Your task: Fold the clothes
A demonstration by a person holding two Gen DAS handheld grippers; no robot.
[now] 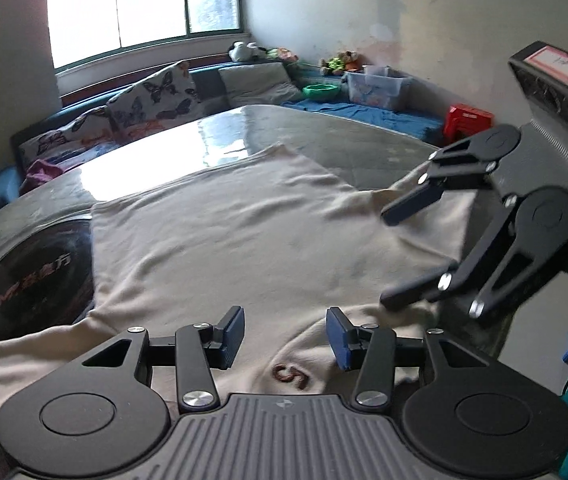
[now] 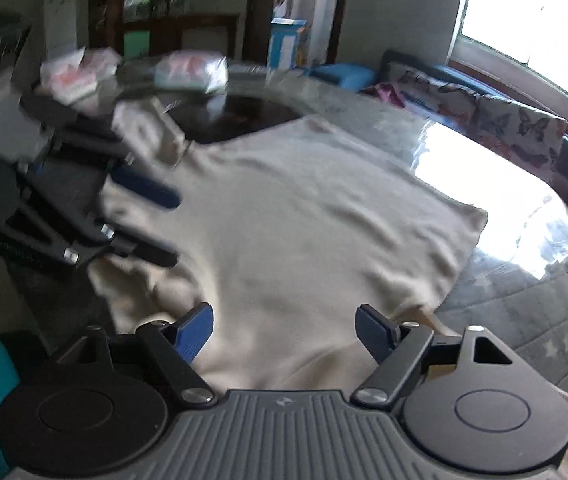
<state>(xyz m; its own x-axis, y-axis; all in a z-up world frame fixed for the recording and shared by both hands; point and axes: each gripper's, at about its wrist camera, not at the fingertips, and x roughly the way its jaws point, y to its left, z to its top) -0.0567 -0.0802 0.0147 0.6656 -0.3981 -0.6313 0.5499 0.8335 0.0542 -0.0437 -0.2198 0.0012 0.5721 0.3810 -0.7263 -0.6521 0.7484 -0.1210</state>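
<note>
A cream shirt (image 1: pixel 219 240) lies spread flat on the glossy round table (image 1: pixel 155 152), its collar with a brown "S" mark (image 1: pixel 290 376) nearest me. My left gripper (image 1: pixel 284 336) hovers over the collar with its blue pads apart and nothing between them. My right gripper (image 1: pixel 386 258) comes in from the right over the shirt's right shoulder, fingers spread wide and empty. In the right wrist view the shirt (image 2: pixel 304 216) fills the middle, my right gripper (image 2: pixel 284 332) stands open above its near edge, and the left gripper (image 2: pixel 169 229) appears blurred at the left.
A black round hotplate (image 1: pixel 31 280) is set in the table beside the shirt's left edge. Tissue packs (image 2: pixel 191 66) sit at the table's far side. A sofa with butterfly cushions (image 1: pixel 151 96), a clear plastic bin (image 1: pixel 378 88) and a red stool (image 1: pixel 468 120) stand beyond.
</note>
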